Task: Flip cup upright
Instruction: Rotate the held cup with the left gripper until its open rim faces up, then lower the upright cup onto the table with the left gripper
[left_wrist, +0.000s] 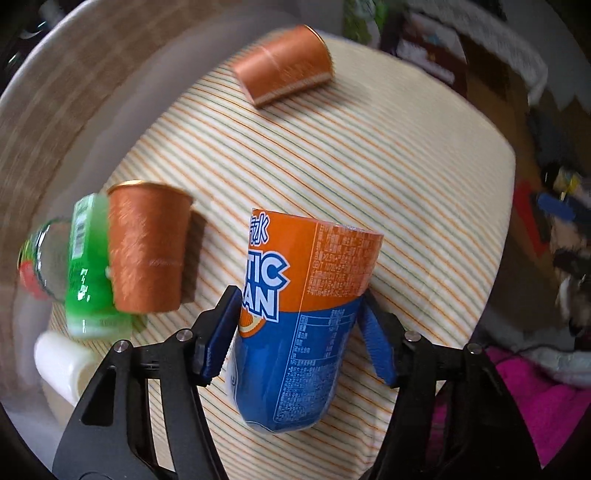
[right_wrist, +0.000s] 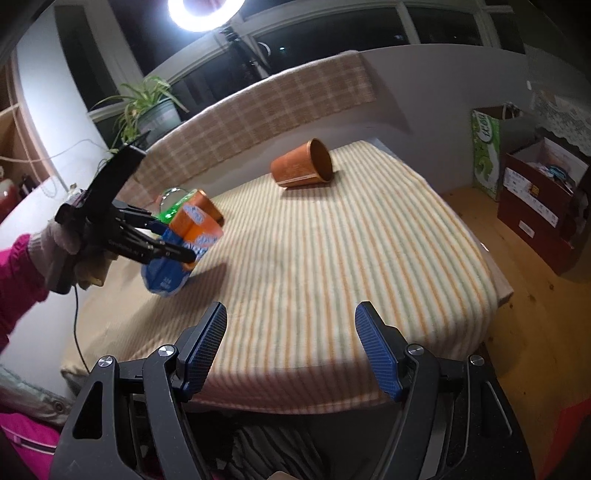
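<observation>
My left gripper (left_wrist: 299, 314) is shut on an orange-and-blue cup (left_wrist: 295, 317) and holds it tilted above the striped cloth; it also shows in the right wrist view (right_wrist: 184, 247). A brown paper cup (left_wrist: 284, 62) lies on its side at the far end of the cloth, and it shows in the right wrist view (right_wrist: 303, 166) too. Another brown cup (left_wrist: 147, 243) stands near the left edge. My right gripper (right_wrist: 291, 339) is open and empty over the near edge of the cloth.
A green bottle (left_wrist: 88, 273) and a white container (left_wrist: 62, 362) sit at the left of the striped cloth (right_wrist: 351, 258). Cardboard boxes (right_wrist: 535, 192) stand on the wooden floor at the right. A potted plant (right_wrist: 151, 110) stands on the sill behind.
</observation>
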